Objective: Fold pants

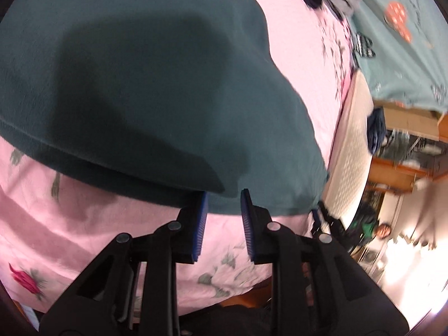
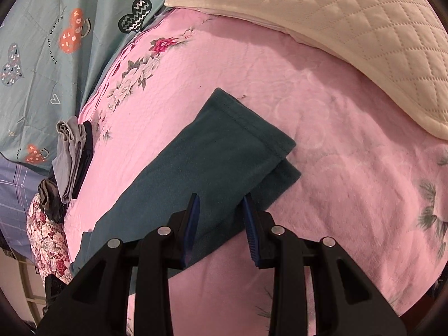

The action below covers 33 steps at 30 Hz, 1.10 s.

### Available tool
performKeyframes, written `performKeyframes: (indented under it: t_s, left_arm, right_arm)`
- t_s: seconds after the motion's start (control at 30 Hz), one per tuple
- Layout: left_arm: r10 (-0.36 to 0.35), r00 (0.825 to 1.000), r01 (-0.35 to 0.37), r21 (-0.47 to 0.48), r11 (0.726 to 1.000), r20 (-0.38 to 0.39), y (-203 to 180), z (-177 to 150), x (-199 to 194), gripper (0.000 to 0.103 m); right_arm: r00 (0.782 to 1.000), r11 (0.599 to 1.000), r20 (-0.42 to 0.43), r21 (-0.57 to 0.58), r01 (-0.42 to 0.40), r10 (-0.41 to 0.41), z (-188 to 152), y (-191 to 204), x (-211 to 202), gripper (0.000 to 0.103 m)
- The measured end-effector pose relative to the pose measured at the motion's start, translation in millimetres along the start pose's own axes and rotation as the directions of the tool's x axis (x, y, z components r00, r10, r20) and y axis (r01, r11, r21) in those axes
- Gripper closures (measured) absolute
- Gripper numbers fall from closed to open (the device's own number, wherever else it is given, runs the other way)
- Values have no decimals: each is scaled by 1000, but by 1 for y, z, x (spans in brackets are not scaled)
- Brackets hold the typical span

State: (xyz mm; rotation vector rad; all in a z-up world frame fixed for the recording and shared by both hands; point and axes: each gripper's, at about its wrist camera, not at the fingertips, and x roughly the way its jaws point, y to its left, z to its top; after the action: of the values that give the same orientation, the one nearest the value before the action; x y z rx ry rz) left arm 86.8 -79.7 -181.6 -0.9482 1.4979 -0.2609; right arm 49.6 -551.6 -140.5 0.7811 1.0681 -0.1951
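Note:
Dark teal pants [image 1: 156, 84] lie flat on a pink floral bedsheet [image 1: 70, 224] and fill most of the left wrist view. My left gripper [image 1: 224, 196] is open, its blue pads [image 1: 249, 224] right at the near edge of the cloth, and nothing is clamped. In the right wrist view the pants [image 2: 224, 151] lie as a long strip with the two legs stacked, hems toward the upper right. My right gripper [image 2: 221, 197] is open just over the strip's near side. The right gripper's tip [image 1: 322, 218] also shows at the pants' right corner.
A cream quilted pillow [image 2: 336, 33] lies along the far side of the sheet [image 2: 350, 168]. A teal patterned duvet [image 2: 42, 56] and a pile of folded grey and dark clothes [image 2: 71, 156] sit to the left. The bed edge [image 1: 350, 140] drops off toward wooden furniture.

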Motion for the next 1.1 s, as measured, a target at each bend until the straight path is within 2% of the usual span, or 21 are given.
performKeyframes:
  t_s: [0.1, 0.17, 0.2, 0.23, 0.27, 0.37, 0.53, 0.63, 0.7, 0.73, 0.77, 0.8, 0.83, 0.9, 0.97, 1.03, 1.07, 1.1]
  left_arm:
    - [11, 1000, -11, -27, 1000, 9, -5, 3, 5, 80]
    - [7, 1000, -7, -42, 999, 18, -3, 5, 3, 80]
    - [11, 1000, -10, -46, 999, 24, -3, 5, 3, 84]
    - [23, 999, -22, -50, 999, 31, -2, 6, 3, 93]
    - [28, 999, -26, -55, 998, 34, -1, 5, 3, 99]
    - [25, 998, -23, -48, 999, 51, -4, -2, -1, 102]
    - [-7, 997, 8, -11, 1000, 82, -14, -17, -21, 102]
    - [25, 996, -25, 8, 1000, 87, -9, -21, -25, 102]
    - [45, 996, -43, -31, 999, 72, 8, -17, -18, 102]
    - [71, 996, -68, -54, 996, 60, 18, -14, -12, 101]
    - [56, 997, -53, -74, 996, 47, 24, -12, -9, 101]
    - [40, 999, -37, -77, 996, 30, 23, -11, -10, 101]
    - [33, 999, -32, -54, 998, 14, 20, -12, -14, 101]
    - [60, 998, -60, 34, 998, 4, 4, -16, -27, 92]
    - [90, 996, -91, 117, 989, 15, -6, -21, -43, 63]
    - [122, 990, -133, 190, 973, 72, -12, -20, -67, 54]
    - [134, 985, -156, 216, 964, 112, -11, -18, -84, 45]
    - [153, 975, -188, 232, 954, 158, -10, -14, -100, 41]
  right_arm:
    - [1000, 1000, -6, -5, -11, 11, 1, -2, 0, 72]
    - [1000, 1000, -6, -13, -5, 5, 2, -2, 1, 83]
    - [1000, 1000, -11, -11, -3, 3, 3, -4, 2, 93]
    - [1000, 1000, -12, 4, -1, 1, 3, -8, 1, 101]
    - [1000, 1000, -9, 13, -18, 18, 4, -11, 0, 102]
    - [999, 999, 7, 11, -33, 33, 3, -13, -11, 102]
    - [999, 998, 23, -53, -42, 44, -4, 2, -36, 102]
    - [1000, 998, -9, -70, -8, 7, -10, 0, -30, 102]
    - [998, 999, -52, -37, 24, -26, -13, -13, -14, 102]
    - [999, 1000, -46, -13, 8, -9, -13, -18, -12, 101]
    - [999, 1000, -49, 6, 1, 0, -13, -21, -13, 99]
    - [998, 999, -68, 35, -6, 8, -12, -23, -17, 91]
    - [997, 998, -74, 55, -9, 14, -12, -24, -23, 76]
    - [998, 998, -61, 62, -26, 30, -17, -22, -38, 72]
    - [998, 1000, -62, 9, -22, 22, -24, -7, -46, 72]
    - [998, 997, -57, -71, -5, 1, -32, 14, -47, 70]
    - [998, 993, -59, -118, -2, -5, -37, 27, -45, 69]
    - [998, 985, -66, -174, -5, -6, -43, 45, -41, 68]
